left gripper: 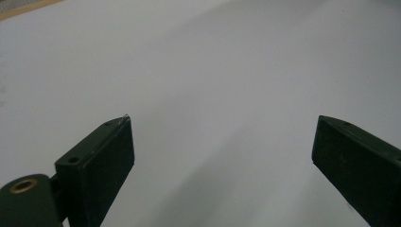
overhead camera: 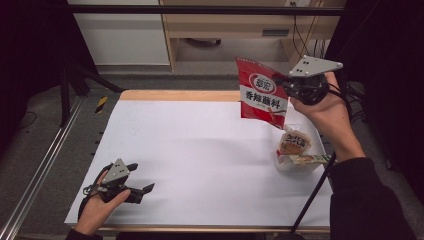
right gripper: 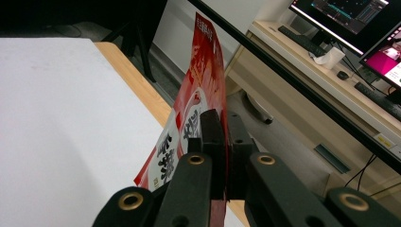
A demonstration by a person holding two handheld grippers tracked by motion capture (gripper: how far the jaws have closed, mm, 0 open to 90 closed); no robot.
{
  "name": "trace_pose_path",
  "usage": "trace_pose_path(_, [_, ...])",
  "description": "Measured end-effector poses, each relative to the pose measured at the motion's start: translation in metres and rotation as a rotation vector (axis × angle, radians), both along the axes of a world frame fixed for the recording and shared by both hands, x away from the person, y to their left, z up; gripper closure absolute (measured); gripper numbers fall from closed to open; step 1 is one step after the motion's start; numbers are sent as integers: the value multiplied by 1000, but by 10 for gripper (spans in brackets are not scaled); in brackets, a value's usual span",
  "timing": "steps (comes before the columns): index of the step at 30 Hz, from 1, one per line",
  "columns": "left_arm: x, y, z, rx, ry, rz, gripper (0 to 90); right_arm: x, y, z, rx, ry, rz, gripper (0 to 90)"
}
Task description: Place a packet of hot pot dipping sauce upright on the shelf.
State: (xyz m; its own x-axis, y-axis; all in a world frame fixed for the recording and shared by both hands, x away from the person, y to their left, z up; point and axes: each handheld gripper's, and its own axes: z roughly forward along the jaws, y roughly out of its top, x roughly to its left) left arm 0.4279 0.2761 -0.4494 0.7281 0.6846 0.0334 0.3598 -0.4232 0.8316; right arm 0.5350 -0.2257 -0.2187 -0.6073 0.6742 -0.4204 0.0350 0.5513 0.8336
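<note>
Table [overhead camera: 200,160] under a white sheet takes up most of the high view, bare wood showing along its far edge. Over at its right side sits a clear tub [overhead camera: 299,165] with two wrapped snacks in it: a pale packet [overhead camera: 294,141] standing up at the back, a flatter green-edged one [overhead camera: 309,159] lying across the front rim. Above the far right corner hangs the red snack bag [overhead camera: 262,93], well clear of the sheet and just above the tub. Right gripper [overhead camera: 283,82] has it pinched by its edge, jaws clamped tight on the foil, the right gripper view looking straight along the bag's thin side [right gripper: 201,94]. Right hand [overhead camera: 325,107] is lifted, palm turned in, forearm rising from the bottom right. Down at the near left corner, left hand [overhead camera: 97,210] rests low at the table edge, left gripper [overhead camera: 141,186] lying level, jaws spread wide over bare white sheet.
</note>
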Motion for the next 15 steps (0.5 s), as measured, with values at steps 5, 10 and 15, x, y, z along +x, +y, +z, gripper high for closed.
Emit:
trace_pose_path(5, [0,0,0,1,-1,0,63,6,6,-3,0,3,1,900])
trace_pose_path(10, [0,0,0,4,-1,-4,63,17,9,-12,6,15,-6,900])
trace_pose_path(15, [0,0,0,6,-1,-6,63,25,4,-19,5,31,-18,900])
